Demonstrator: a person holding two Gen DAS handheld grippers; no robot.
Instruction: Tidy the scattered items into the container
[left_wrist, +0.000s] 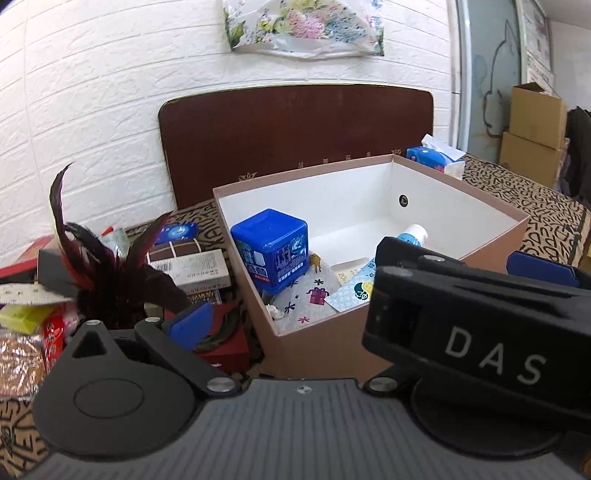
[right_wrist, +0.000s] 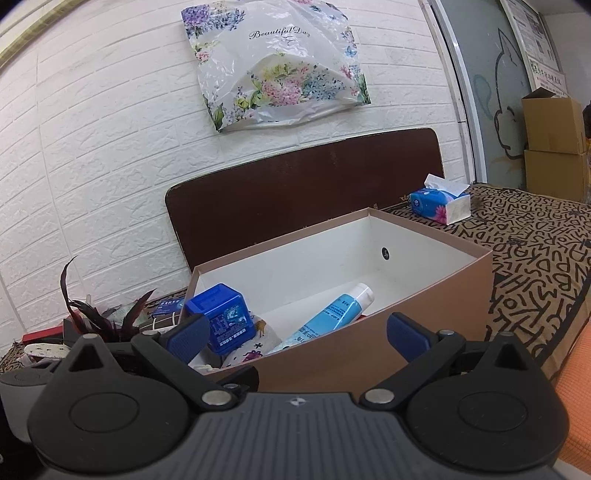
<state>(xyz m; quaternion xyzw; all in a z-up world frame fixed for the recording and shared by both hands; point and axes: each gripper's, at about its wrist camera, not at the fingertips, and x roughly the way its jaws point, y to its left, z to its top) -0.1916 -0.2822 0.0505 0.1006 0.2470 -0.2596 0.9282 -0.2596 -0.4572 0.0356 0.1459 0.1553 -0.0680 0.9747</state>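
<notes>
Feather tuft (left_wrist: 107, 266) beside box (left_wrist: 314, 350) – tissues (right_wrist: 439, 203) behind.

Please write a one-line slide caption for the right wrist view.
Open right gripper faces pink cardboard box holding blue plastic cube and light-blue tube.

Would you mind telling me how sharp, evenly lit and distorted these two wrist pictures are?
Left wrist view: strong fisheye bowing of the brick wall, even indoor light, the feather slightly soft, and the right hand-held gripper blocking part of the box. Right wrist view: the same bowing, sharper detail, mild glare on the floral plastic bag, dark corners.
</notes>
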